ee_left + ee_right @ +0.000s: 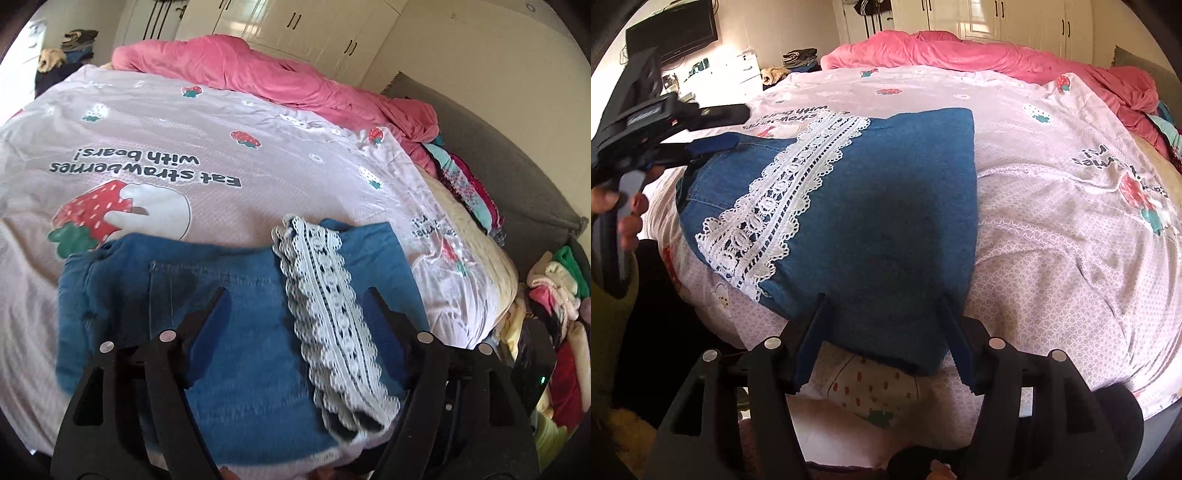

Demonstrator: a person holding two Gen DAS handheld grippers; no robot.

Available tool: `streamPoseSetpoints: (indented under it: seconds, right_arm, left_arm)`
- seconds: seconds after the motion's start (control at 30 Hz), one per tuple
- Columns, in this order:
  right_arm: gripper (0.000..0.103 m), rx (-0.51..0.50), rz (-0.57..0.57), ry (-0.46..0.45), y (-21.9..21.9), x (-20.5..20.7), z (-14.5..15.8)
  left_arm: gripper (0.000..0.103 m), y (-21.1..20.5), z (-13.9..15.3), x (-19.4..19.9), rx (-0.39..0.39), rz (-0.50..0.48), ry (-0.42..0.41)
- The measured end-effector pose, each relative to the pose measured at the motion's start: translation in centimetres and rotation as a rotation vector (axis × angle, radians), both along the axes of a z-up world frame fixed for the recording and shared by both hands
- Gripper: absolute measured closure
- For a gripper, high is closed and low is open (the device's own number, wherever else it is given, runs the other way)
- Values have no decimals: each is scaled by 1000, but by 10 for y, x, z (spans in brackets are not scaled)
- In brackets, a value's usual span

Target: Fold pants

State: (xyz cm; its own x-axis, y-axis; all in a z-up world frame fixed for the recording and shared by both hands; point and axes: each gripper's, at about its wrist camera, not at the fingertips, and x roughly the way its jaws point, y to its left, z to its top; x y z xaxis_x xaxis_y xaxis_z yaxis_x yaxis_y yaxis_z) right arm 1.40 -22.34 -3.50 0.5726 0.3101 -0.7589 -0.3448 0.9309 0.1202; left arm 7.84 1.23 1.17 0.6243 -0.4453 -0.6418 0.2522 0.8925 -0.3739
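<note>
Right gripper (884, 332), jaws apart, straddles the near edge of the folded blue denim pants with white lace strip (886, 206); pants extend toward 12 o'clock, lace running 8 to 1. Left gripper (295, 325) also spread, over the pants' 9 o'clock end. Pink strawberry-print bedsheet (1052, 229) beneath; crumpled pink blanket (997, 55) beyond, clear.

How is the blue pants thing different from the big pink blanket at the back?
The denim pants are blue and lie folded flat; the pink blanket is bunched up in a heap. The pants have a white lace strip across them; the blanket is plain. The pants sit near the front, the blanket at the far edge. Both rest on the strawberry bedsheet.
</note>
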Motion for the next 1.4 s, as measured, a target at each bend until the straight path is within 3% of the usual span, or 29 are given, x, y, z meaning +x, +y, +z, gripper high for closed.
streamPoseSetpoints:
  seconds: [0.33, 0.7, 0.8, 0.87, 1.13, 1.4]
  right_arm:
    - [36, 39, -39, 23, -15, -12, 6]
    - [33, 47, -107, -41, -38, -12, 29]
    - [25, 45, -117, -55, -42, -10, 36]
    - [24, 41, -118, -68, -44, -8, 40]
    - [23, 27, -107, -98, -39, 17, 58]
    - [23, 6, -10, -91, -3, 72, 68]
  left_arm:
    - [29, -11, 1, -28, 49, -26, -1]
    - [20, -25, -3, -47, 107, -45, -1]
    - [18, -26, -5, -50, 113, -50, -1]
    - [17, -27, -4, -51, 120, -47, -2]
    - [13, -35, -7, -53, 166, -53, -9]
    - [13, -47, -29, -50, 290, -48, 17]
